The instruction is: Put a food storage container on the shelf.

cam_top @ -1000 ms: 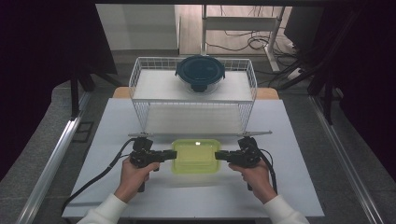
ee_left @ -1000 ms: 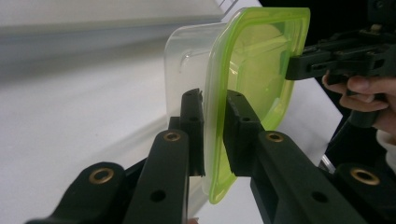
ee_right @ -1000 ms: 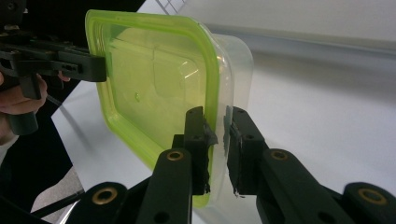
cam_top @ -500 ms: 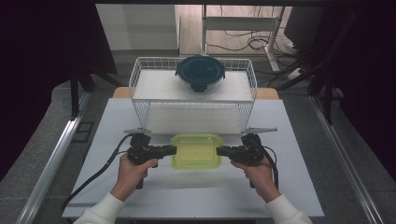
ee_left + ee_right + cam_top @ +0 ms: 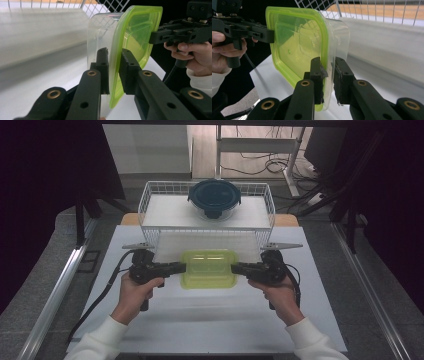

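A clear rectangular container with a lime-green lid (image 5: pixel 209 268) hangs level above the white table (image 5: pixel 210 325), just in front of the wire basket. My left gripper (image 5: pixel 182 267) is shut on its left rim, and my right gripper (image 5: pixel 235 268) is shut on its right rim. In the left gripper view the jaws (image 5: pixel 115 53) pinch the lid's edge of the container (image 5: pixel 136 30), with the other gripper (image 5: pixel 160 36) on the far rim. In the right gripper view the jaws (image 5: pixel 328 62) clamp the rim of the container (image 5: pixel 297 42), and the other gripper (image 5: pixel 265 35) grips the opposite side.
A white wire basket (image 5: pixel 142 215) stands at the back of the table. Inside it sits a round glass bowl with a dark blue lid (image 5: pixel 214 197). Cables trail from both grippers toward the table's front. Metal rails run along both sides of the table.
Both grippers have risen together, lifting the green-lidded container off the table; in the high view it now sits closer to the basket's front.
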The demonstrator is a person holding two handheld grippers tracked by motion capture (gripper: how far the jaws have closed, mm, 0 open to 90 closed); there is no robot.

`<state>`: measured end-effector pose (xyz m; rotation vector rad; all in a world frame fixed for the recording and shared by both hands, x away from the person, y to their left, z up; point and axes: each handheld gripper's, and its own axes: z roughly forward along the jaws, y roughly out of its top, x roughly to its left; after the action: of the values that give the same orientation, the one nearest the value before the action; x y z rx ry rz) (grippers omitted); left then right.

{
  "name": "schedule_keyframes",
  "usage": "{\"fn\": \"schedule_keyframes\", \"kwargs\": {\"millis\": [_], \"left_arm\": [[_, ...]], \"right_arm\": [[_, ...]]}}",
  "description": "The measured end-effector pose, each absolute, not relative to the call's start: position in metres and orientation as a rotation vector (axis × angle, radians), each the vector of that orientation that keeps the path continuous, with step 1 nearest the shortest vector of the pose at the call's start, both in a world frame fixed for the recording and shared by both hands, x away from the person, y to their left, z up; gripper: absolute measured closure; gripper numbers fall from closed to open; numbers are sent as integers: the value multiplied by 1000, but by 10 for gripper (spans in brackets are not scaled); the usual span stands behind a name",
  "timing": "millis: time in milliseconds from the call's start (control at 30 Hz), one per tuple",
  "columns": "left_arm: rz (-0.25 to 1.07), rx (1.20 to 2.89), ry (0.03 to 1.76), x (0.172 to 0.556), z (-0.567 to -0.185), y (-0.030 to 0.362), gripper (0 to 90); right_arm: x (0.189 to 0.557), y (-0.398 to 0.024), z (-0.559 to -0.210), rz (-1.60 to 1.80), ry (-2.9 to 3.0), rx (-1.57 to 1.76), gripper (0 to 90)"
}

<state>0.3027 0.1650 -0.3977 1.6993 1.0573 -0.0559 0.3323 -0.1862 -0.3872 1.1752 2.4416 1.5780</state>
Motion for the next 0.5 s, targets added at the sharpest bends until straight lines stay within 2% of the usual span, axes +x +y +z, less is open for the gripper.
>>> {"fn": "schedule_keyframes", "kwargs": {"millis": [500], "left_arm": [[25, 1689, 1009, 320, -343, 168, 799]], "right_arm": [[348, -184, -334, 1626, 2382, 1089, 777]]}}
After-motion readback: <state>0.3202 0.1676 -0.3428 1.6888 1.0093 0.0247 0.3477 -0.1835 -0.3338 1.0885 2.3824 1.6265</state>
